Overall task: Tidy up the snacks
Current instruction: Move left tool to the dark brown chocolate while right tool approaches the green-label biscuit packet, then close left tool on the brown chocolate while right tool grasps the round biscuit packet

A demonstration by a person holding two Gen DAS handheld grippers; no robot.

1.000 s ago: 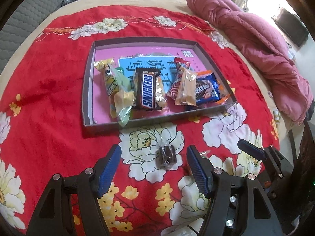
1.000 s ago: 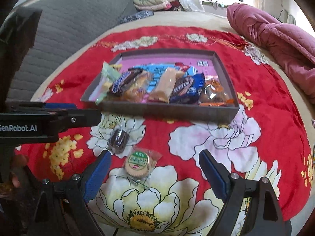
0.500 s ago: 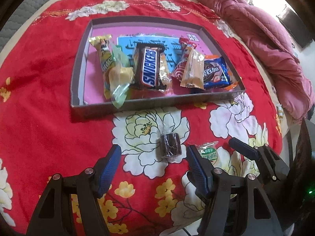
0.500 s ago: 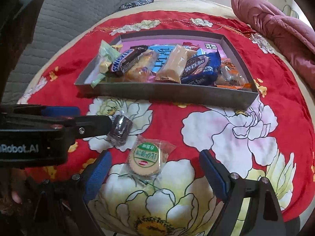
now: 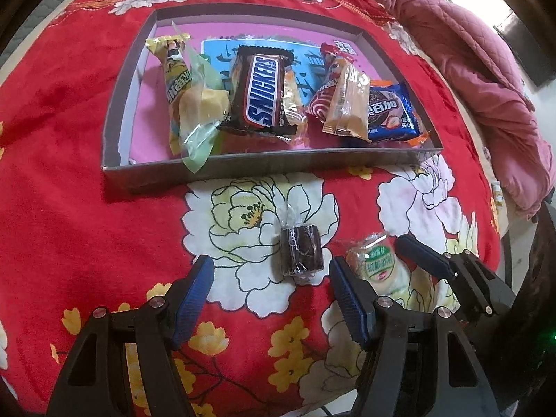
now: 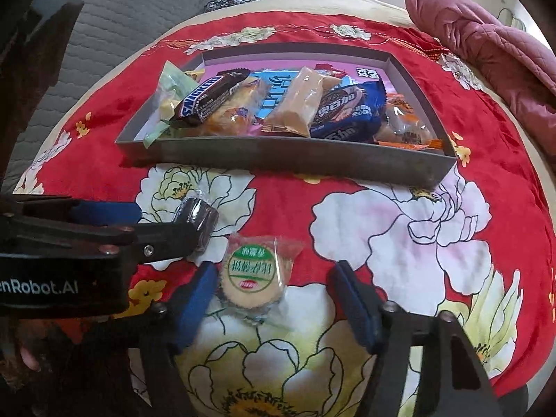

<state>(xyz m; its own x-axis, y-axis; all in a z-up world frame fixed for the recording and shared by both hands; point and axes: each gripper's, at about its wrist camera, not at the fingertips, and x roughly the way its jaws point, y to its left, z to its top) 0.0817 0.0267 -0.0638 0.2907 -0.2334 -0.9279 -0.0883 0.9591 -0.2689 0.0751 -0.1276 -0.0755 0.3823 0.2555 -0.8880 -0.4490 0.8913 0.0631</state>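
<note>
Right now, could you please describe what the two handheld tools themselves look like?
Both match: the left tool and the right tool have black angular frames with silver screws and blue ribbed finger pads. White "GenRobot.AI" lettering, partly cropped, marks the left one's side in the right wrist view.

one grey tray [image 5: 114, 132] sits on the red floral cloth. inside the tray, seven wrapped snacks can be made out, one of them a snickers bar [image 5: 264, 93]. in front of the tray, two more snacks lie loose: one dark chocolate piece [image 5: 301, 252] and one round green-labelled biscuit [image 6: 252, 274].
</note>
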